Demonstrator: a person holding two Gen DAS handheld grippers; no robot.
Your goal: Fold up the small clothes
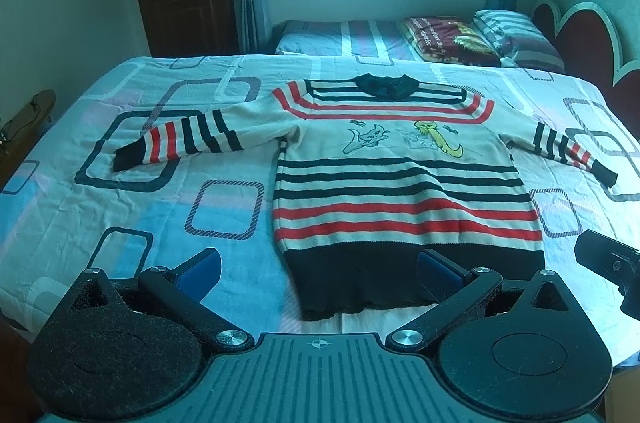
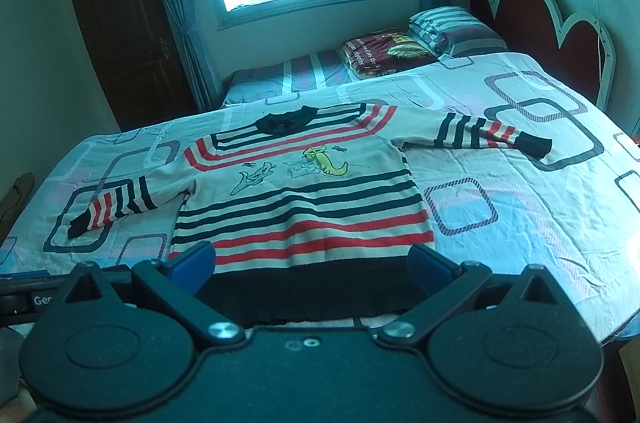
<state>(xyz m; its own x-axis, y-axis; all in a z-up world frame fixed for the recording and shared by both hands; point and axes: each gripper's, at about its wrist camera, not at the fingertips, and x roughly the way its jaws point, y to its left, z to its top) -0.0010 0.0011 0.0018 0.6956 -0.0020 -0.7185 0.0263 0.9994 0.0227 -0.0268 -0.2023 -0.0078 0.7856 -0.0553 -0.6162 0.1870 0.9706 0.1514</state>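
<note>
Left view: sweater (image 1: 400,175) is lying flat on the bed (image 1: 140,215), sleeves out; left gripper (image 1: 318,273) is hovering at the hem w/ fingers (image 1: 200,269) wide apart, nothing btwn. Right view: right gripper (image 2: 308,265) is hovering over the hem, fingers (image 2: 430,267) also spread.

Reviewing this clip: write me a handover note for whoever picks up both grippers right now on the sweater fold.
Left hand-held gripper: open, empty, hovering near the sweater's dark hem.
Right hand-held gripper: open, empty, also at the hem, facing the collar.
Sweater: striped, lying flat and face up on the bed, collar at the far end, both sleeves spread out to the sides, left sleeve and right sleeve.
Done: sweater laid out; no fold made yet.
Left: fold both sleeves in over the body, then probably bring the hem up toward the collar.
</note>
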